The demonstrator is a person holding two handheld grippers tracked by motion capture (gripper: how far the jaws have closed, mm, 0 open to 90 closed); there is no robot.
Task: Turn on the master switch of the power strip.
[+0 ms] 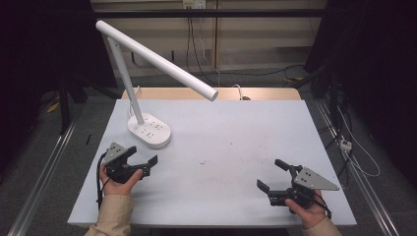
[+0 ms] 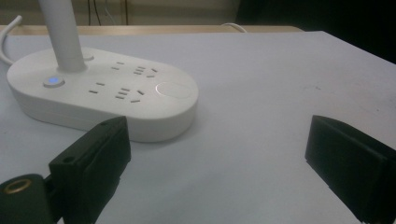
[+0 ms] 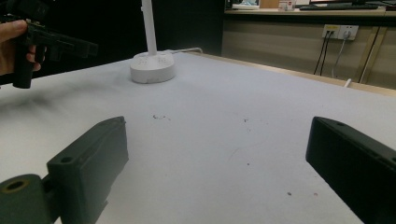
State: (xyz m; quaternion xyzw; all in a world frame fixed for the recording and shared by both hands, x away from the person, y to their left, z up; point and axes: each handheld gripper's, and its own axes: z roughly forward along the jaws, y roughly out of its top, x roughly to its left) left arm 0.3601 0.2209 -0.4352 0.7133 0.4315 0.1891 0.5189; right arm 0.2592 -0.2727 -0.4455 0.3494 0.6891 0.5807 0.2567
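A white desk lamp stands at the table's left rear. Its oval base (image 1: 150, 130) carries socket holes, and its long arm (image 1: 157, 61) slants toward the middle. In the left gripper view the base (image 2: 102, 93) lies just ahead, with a small blue-lit button (image 2: 53, 81) and a round pad (image 2: 173, 89). My left gripper (image 1: 144, 154) hovers open right in front of the base, nothing between its jaws (image 2: 217, 144). My right gripper (image 1: 269, 173) is open over bare table near the front right (image 3: 217, 149), with the lamp base (image 3: 152, 66) far off.
The pale grey table top (image 1: 221, 147) has a few dark specks (image 3: 159, 116) in its middle. A white cable (image 1: 239, 91) lies at the wooden back edge. Metal rails run along both sides, and wall sockets with cords (image 3: 340, 31) sit behind.
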